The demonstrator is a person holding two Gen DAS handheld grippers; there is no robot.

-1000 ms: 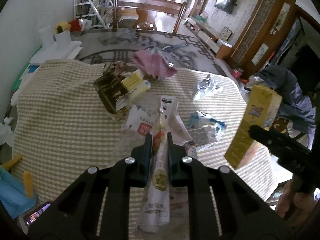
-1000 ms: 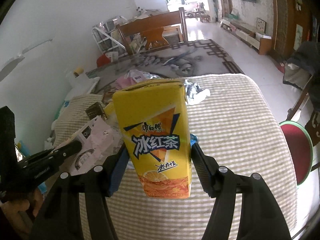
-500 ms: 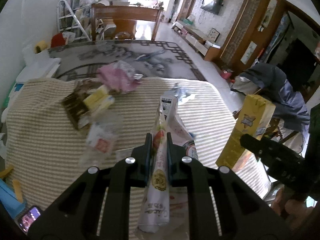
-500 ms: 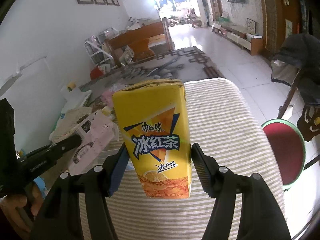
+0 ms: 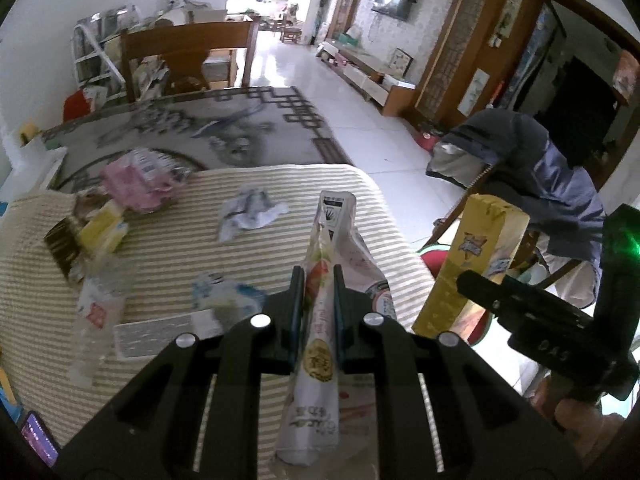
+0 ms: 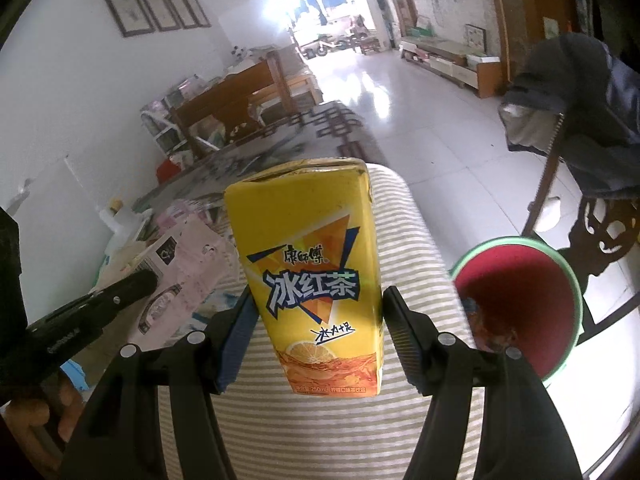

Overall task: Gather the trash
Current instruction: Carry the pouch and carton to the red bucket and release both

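Several scraps litter the striped surface (image 5: 168, 248): pink packet (image 5: 136, 184) at 10 o'clock, crumpled wrapper (image 5: 250, 214) at 11. Left tongs (image 5: 315, 280) pinch a white pouch (image 5: 320, 320). Right tongs (image 6: 316, 312) clamp the yellow tea carton (image 6: 312, 272) upright; red bin (image 6: 520, 304) at 3 o'clock.

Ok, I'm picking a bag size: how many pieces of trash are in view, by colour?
Yellow: 2, carton, small pack
Pink: 1, packet
White: 2, pouch, crumpled wrapper
Blue-white: 1, torn wrapper
Brown: 1, box
Clear: 1, bottle
Grey: 1, card
Total: 9
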